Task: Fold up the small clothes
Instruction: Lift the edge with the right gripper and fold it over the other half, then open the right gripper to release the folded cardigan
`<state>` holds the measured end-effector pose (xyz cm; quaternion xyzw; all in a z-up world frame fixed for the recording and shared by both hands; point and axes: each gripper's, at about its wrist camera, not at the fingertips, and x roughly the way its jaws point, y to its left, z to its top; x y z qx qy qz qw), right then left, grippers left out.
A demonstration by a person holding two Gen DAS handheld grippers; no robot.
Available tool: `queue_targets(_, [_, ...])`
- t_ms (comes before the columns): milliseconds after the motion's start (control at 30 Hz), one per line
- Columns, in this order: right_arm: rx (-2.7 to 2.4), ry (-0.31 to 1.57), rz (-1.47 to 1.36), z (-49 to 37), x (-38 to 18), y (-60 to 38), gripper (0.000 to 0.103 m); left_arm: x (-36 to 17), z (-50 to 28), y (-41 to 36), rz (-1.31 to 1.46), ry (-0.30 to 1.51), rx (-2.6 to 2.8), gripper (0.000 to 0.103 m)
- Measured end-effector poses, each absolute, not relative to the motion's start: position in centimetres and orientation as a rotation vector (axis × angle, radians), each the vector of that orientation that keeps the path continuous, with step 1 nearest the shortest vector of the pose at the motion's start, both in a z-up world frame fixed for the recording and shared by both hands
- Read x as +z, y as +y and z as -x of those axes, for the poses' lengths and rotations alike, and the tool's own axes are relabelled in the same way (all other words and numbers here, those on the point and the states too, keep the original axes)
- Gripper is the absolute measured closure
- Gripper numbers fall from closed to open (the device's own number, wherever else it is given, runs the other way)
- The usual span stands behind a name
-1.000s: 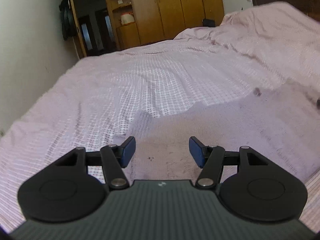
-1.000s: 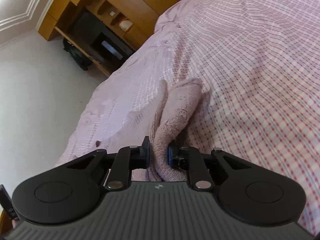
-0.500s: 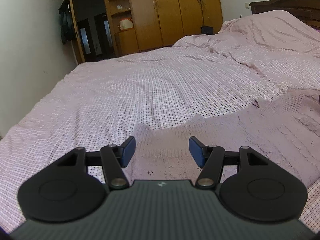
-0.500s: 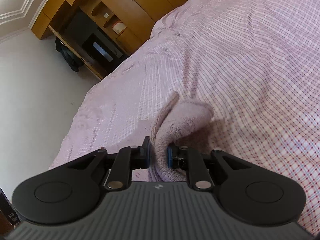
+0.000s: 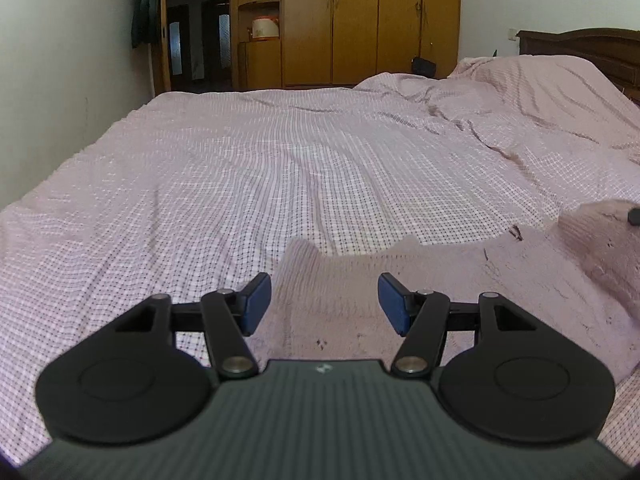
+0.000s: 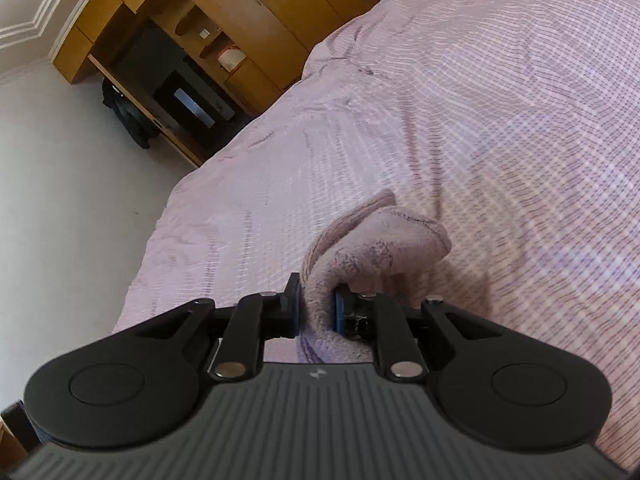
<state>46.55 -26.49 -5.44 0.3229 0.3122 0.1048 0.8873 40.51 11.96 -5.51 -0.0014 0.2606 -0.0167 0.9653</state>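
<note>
Garment: a small fuzzy pink garment [image 5: 400, 280] is lying on the bed [image 5: 280, 168], spreading flat over the checked sheet at the near right of the left wrist view.
Left hand-held gripper: the left hand-held gripper [image 5: 324, 302] is hovering with its jaws spread wide and nothing between the blue pads [image 5: 256, 300].
Garment relative to left hand-held gripper: the flat part of the cloth is lying directly ahead of and below the spread jaws; whether the pads are touching the pile is not resolvable.
Right hand-held gripper: the right hand-held gripper [image 6: 316, 308] is pinching a bunched fold of the garment [image 6: 376, 252], jaws drawn narrow on the cloth.
Garment relative to right hand-held gripper: the fold is rising between the pads and arching forward, its rolled edge hanging just above the sheet.
Raised edge, left view: at the right border the cloth is lifting into a hump, with a dark tip beside it that is probably part of the right hand-held gripper.
Cut off: the garment's right side is running out of the left view; its near part is sitting behind the gripper body in both views.
Hard to make out: the garment's type is unclear, and small dark specks on the pile are too small to identify.
Background: a wooden wardrobe [image 5: 372, 20] is standing beyond the foot of the bed.
</note>
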Motion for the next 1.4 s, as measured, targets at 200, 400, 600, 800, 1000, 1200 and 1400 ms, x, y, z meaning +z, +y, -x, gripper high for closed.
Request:
queue_targets(200, [0.206, 0.620, -0.688, -45.9, -4.6, -23.0, 0.086, -5.4, -40.1, 12.7, 0.021, 0.524, -0.037, 0.042])
queue_targets(400, [0.180, 0.567, -0.688, -45.4, -3.4, -19.9, 0.086, -4.9, -38.4, 14.9, 0.072, 0.515, -0.037, 0.042])
queue_targets(600, [0.185, 0.570, -0.674, -45.2, -2.4, -17.0, 0.086, -5.0, -37.6, 17.3, 0.143, 0.522, -0.012, 0.042])
queue_targets(800, [0.209, 0.560, -0.643, -44.9, -1.7, -13.2, 0.086, -6.2, -37.2, 19.1, 0.175, 0.550, -0.003, 0.042])
queue_targets(1000, [0.246, 0.545, -0.555, -45.0, -1.7, -7.8, 0.086, -6.9, -36.7, 19.7, 0.167, 0.560, -0.027, 0.042])
queue_targets(1200, [0.295, 0.529, -0.471, -44.9, -1.6, -2.2, 0.091, -7.4, -35.8, 20.9, 0.180, 0.533, 0.014, 0.042])
queue_targets(1400, [0.288, 0.551, -0.350, -44.3, -2.9, 3.3, 0.095, -8.5, -35.9, 21.6, 0.203, 0.537, 0.016, 0.042])
